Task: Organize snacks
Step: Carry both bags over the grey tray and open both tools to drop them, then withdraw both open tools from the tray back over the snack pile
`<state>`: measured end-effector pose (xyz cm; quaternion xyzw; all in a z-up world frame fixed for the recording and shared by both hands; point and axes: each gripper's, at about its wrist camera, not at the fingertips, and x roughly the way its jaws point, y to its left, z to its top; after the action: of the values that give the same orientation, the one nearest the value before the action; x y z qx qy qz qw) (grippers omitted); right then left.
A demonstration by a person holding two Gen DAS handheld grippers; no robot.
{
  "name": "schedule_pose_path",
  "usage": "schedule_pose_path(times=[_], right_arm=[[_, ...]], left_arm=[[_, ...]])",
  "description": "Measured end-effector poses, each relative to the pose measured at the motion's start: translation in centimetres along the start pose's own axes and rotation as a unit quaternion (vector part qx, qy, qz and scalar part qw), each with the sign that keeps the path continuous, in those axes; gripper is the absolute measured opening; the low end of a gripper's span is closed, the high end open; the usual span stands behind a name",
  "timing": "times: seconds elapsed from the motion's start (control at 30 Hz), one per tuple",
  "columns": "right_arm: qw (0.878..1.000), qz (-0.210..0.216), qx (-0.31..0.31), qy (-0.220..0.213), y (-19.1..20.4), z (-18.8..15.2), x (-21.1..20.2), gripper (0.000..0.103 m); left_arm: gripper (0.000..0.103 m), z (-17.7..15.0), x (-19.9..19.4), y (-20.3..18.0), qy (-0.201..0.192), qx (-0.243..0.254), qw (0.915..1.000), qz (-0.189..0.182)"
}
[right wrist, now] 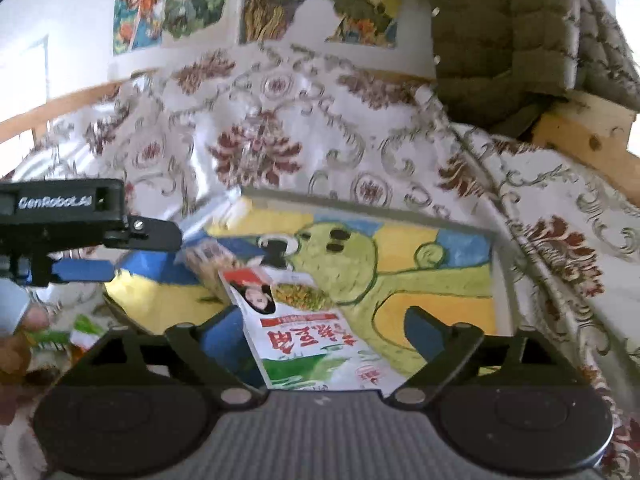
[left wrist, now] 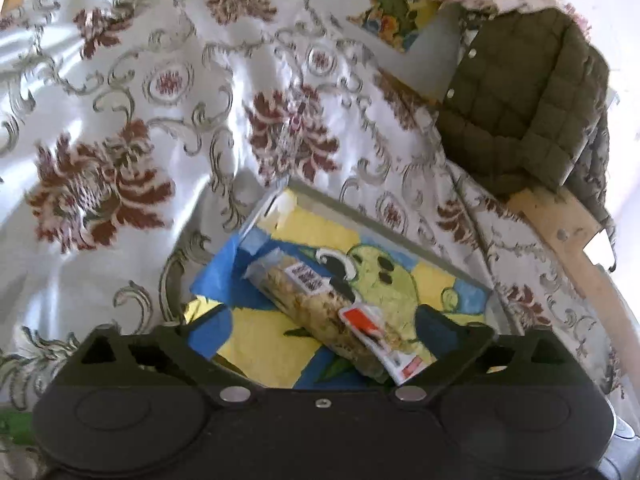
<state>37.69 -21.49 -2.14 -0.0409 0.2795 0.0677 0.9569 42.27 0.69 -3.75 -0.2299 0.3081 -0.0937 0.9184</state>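
A white cloth [left wrist: 168, 128] patterned with dark red flowers and grey scrolls covers the whole surface ahead of both grippers, rumpled and brightly lit. On the far right, beyond the fingers, an olive quilted jacket [left wrist: 524, 104] hangs over a pale wooden rail [left wrist: 560, 224], and colourful cartoon posters [right wrist: 256, 4] hang on the wall behind the cloth. Directly ahead of the fingers a shallow tray [right wrist: 460, 229] rests on the cloth, its floor painted with a green cartoon creature on yellow and blue. The left gripper [left wrist: 322, 322] hangs over the near end of the tray with its two blue-tipped fingers spread wide apart and nothing pinched between them. The right gripper [right wrist: 320, 330] hangs over the same tray, fingers likewise spread wide and gripping nothing. In the right wrist view the left gripper's black body reaches in from the left edge toward the tray's left side. Two snacks lie inside the tray. A long clear packet of pale crunchy snack [left wrist: 320, 312] lies slantwise, running from between the left fingers away toward the tray's far left. A flat white snack packet [right wrist: 304, 332], printed with red and green and a picture of food, lies across the near end of the long one, between the right fingers, touching neither finger.
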Motion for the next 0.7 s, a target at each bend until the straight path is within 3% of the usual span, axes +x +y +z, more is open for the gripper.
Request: schedule_pose_path(times=[0.3,0.43,0.7], right_arm=[[0.996,-0.012,0.052,-0.07,-1.9,0.3,-5.5,0.103],[0.993,-0.008,0.074,-0.093,-2.3,-0.2,-7.8,0.103],[0.985,-0.006,0.101,-0.139,-2.1,-2.0,-13.4,0.103]], left_arm=[[0.102,-1.1,-5.5,-1.3,-0.055,0.042,0.997,0.034],[0.102,-2.5,-8.5,-2.5,-0.08,0.096,0.9907,0.054],[0.102,-6.5,-14.7,-3.3,-0.12,0.141,0.9796,0.079]])
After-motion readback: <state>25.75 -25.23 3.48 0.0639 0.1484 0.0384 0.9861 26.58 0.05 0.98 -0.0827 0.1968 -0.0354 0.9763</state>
